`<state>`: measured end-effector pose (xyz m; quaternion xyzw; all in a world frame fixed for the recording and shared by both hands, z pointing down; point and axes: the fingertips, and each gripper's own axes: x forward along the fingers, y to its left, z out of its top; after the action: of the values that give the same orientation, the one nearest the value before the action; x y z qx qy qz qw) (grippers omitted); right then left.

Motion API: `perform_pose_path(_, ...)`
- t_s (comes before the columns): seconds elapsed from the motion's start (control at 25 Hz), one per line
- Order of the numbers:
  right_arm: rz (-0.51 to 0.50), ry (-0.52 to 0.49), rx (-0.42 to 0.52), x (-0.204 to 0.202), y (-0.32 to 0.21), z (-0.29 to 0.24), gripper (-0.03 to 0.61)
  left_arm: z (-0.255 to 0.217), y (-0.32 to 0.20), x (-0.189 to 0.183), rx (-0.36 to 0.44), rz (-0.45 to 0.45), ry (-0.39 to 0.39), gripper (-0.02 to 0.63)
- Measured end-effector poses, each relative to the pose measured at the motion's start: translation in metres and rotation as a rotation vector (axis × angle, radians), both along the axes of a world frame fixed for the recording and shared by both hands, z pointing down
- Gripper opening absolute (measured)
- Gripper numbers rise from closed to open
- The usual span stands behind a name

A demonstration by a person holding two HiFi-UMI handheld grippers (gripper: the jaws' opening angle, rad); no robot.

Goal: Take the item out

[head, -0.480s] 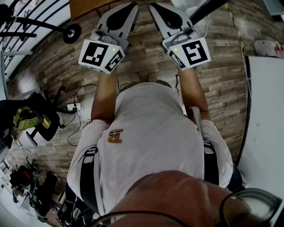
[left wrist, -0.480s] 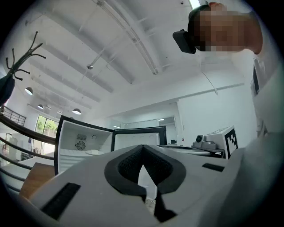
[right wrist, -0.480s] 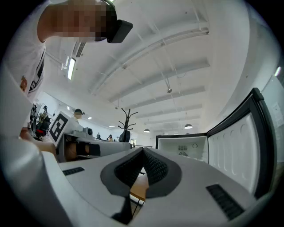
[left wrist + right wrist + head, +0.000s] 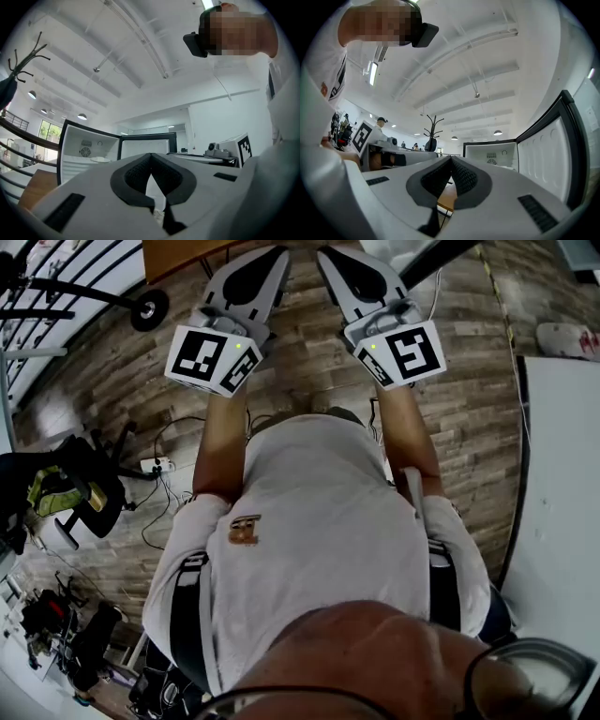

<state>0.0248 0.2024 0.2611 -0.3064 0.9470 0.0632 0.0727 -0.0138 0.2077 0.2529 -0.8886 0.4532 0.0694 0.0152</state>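
Left gripper and right gripper are both pinched fully together, nothing between them, held up in front of the chest. The item, pale, flat and round, dish-like though too small to be sure, sits on a shelf inside the open fridge, well apart from both. Likely risks: going in with closed jaws shoves the item back instead of gripping it; its low, smooth rim may slip off the ribbed black pads; the hard black-framed door could get clipped. The fridge liner looks like glossy white plastic with ridged walls.
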Motion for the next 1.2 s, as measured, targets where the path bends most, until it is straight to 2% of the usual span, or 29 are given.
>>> perform_pose_path(0.6, -0.04, -0.017, 0.01, 0.039, -0.031, 0.003, 0.034, 0.007, -0.032, 0.034, -0.006, -0.057, -0.018, 0.018)
perform_pose_path(0.96, -0.073, -0.031, 0.009, 0.065, -0.032, 0.01, 0.034, 0.016, -0.035, 0.059, -0.009, -0.094, -0.02, 0.018)
perform_pose_path(1.2, -0.084, -0.026, 0.01, 0.067, -0.039, 0.008, 0.034, 0.013, -0.042, 0.061, -0.003, -0.109, -0.023, 0.018)
